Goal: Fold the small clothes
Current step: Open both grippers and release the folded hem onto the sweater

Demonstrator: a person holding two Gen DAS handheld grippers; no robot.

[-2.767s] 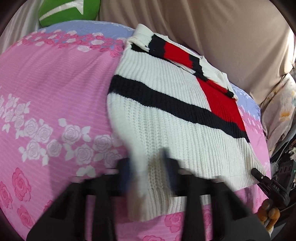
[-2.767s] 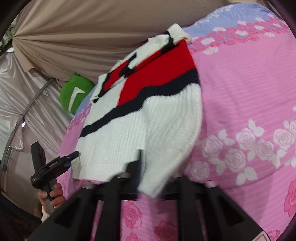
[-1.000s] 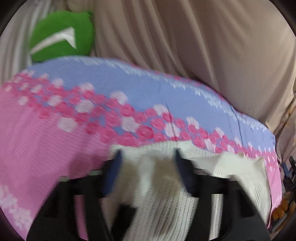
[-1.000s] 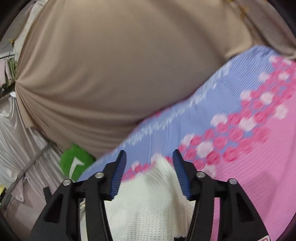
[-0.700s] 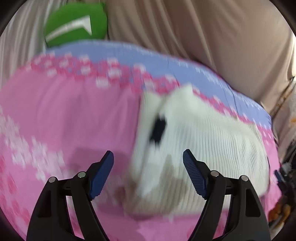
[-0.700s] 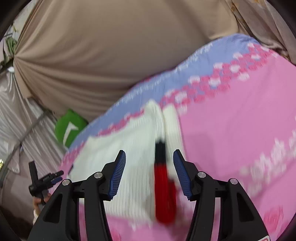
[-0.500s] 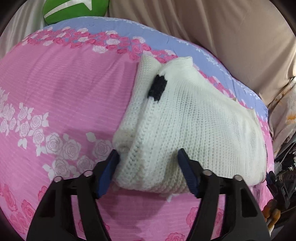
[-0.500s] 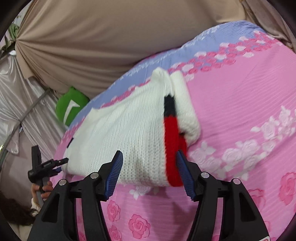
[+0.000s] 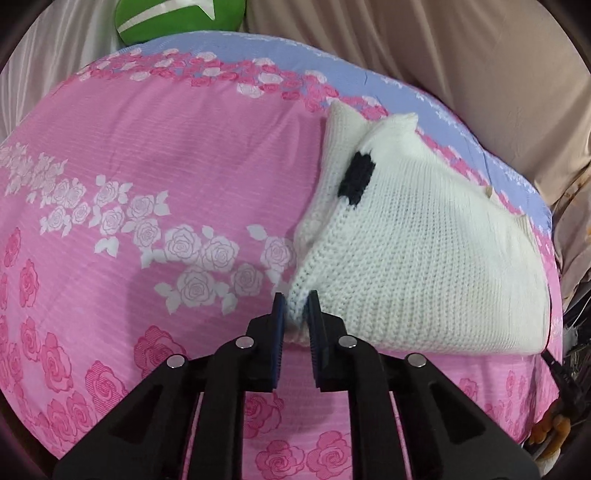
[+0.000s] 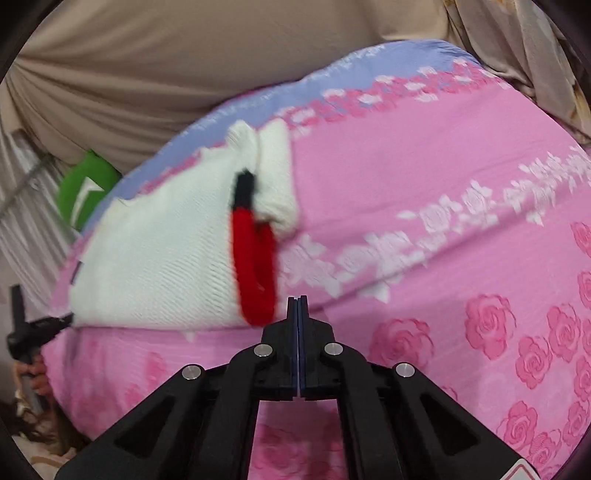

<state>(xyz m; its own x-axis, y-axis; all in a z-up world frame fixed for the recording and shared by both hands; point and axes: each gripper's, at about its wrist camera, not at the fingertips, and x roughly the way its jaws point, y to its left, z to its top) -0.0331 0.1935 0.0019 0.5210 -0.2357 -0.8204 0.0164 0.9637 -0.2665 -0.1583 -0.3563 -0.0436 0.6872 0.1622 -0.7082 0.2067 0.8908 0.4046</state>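
sweater: white chunky-knit sweater with a black patch and red panel (image 9: 424, 258) lies folded on the pink rose-print bed sheet (image 9: 147, 184), toward the lilac-banded far end of the bed.
left tool: left tool (image 9: 294, 306) has its jaws closing on the near-left corner of the white knit; fabric sits between the blue pads (image 9: 277, 310), which look to be pinching it already.
why left: corner grip gives a handle to lift or drag that edge for the next fold, my read.
right tool: right tool (image 10: 297, 306) is fully closed, pads together, nothing between them.
right position: tip is just beside the red edge loop, apart from it as far as I can tell; that frame is motion-blurred.
why right: closed empty jaws next to the corner suggest a missed pinch, or a tip meant to press down. Can't tell which.
fold state: red front is mostly tucked inside, only an edge showing, so one fold looks done.
containers: none in view; nothing to hold the sweater but the bed.
background: round green cushion with a white mark (image 9: 177, 16) at the far edge, beige draped cloth (image 9: 443, 55) behind.
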